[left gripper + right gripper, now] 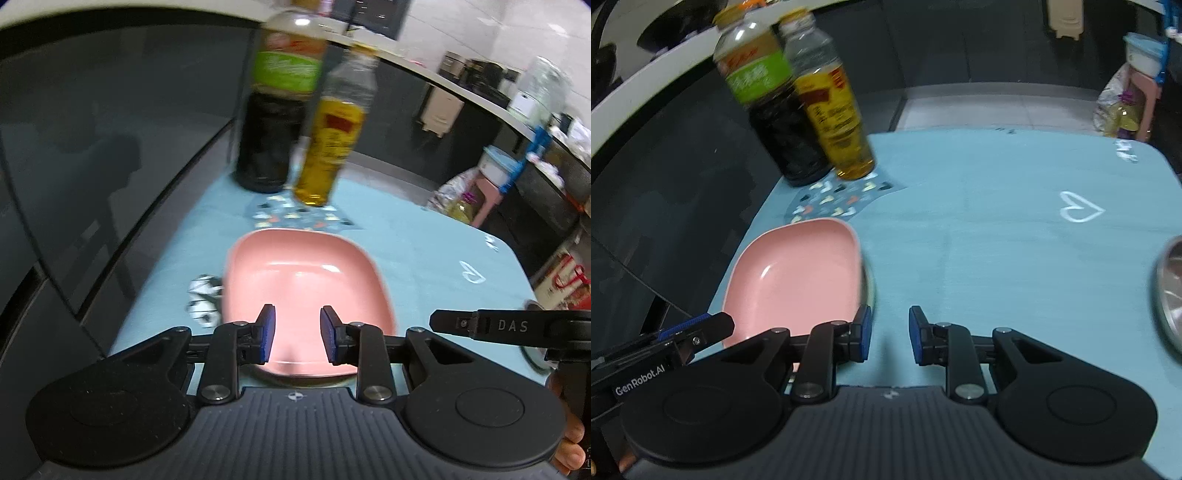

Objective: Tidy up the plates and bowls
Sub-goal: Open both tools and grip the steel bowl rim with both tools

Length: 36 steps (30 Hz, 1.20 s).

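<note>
1. Covering most of each view, the bench [997, 229] wears a light blue cloth.
2. The pink plate [303, 280] lies at centre frame in the left view, apparently atop a metal dish; it looks stiff, smooth, probably slippery, so its raised near rim seems the best hold.
3. The left gripper [297, 338] hovers over that rim, fingers apart, empty.
4. The right gripper [889, 334], also parted and empty, sits beside the plate; a metal bowl [1169, 295] shows at right edge.

A home kitchen: a dark soy sauce bottle [273, 110] and a cooking oil bottle [328, 140] stand at 12 o'clock on a blue-clothed table [997, 221], a white countertop [461, 88] with appliances curving behind.
</note>
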Available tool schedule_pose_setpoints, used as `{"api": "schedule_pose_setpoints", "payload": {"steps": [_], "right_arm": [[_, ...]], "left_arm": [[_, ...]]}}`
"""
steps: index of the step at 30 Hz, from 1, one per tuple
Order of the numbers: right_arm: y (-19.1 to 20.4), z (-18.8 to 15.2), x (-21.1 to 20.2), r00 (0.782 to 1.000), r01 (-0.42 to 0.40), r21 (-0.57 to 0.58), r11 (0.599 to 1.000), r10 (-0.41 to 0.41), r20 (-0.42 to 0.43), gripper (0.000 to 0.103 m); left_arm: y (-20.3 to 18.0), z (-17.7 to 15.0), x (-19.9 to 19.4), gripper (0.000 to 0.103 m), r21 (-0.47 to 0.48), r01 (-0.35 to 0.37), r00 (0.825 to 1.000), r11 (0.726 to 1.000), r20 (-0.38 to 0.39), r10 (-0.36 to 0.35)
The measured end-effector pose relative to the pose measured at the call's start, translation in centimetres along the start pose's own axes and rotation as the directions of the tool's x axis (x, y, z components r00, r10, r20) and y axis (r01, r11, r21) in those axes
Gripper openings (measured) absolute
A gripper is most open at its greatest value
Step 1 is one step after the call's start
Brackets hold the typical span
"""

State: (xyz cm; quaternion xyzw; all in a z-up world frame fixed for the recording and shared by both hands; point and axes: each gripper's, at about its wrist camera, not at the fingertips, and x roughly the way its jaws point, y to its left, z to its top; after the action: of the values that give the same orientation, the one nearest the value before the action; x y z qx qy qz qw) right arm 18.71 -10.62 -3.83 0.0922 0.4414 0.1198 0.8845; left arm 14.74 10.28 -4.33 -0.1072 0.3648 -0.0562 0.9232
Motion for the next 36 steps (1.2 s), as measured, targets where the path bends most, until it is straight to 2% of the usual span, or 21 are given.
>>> {"api": "schedule_pose_setpoints", "payload": {"steps": [11, 15, 21, 24, 27, 36], "right_arm": [[-10.6, -1.8, -5.5, 0.991, 0.063, 0.188, 0.980, -0.083, 0.102, 0.012], [-15.1, -2.9, -7.3, 0.981, 0.092, 0.286, 0.954, -0.136, 0.138, 0.012], [-19.8, -4.4, -8.8, 0.972, 0.099, 0.403, 0.910, -0.176, 0.157, 0.012], [-21.4, -4.6, -9.1, 0.966, 0.116, 0.436, 0.892, -0.203, 0.158, 0.012], [-22.7, -4.7, -9.3, 0.962, 0.128, 0.459, 0.879, -0.221, 0.157, 0.012], [-25.4, -4.5, -8.7, 0.965, 0.135, 0.486, 0.863, -0.226, 0.133, 0.012]], "left_arm": [[-11.8, 0.0, 1.5, 0.027, 0.150, 0.129, 0.992, 0.980, -0.031, -0.126], [-16.1, -0.5, 2.4, 0.027, 0.197, 0.173, 0.985, 0.965, -0.061, -0.164], [-22.3, -1.5, 4.5, 0.027, 0.274, 0.207, 0.977, 0.939, -0.099, -0.186], [-24.3, -1.7, 5.6, 0.027, 0.282, 0.230, 0.972, 0.931, -0.118, -0.204], [-26.0, -1.9, 7.0, 0.027, 0.292, 0.224, 0.972, 0.930, -0.129, -0.194], [-27.3, -2.1, 10.6, 0.027, 0.246, 0.230, 0.965, 0.942, -0.186, -0.188]]}}
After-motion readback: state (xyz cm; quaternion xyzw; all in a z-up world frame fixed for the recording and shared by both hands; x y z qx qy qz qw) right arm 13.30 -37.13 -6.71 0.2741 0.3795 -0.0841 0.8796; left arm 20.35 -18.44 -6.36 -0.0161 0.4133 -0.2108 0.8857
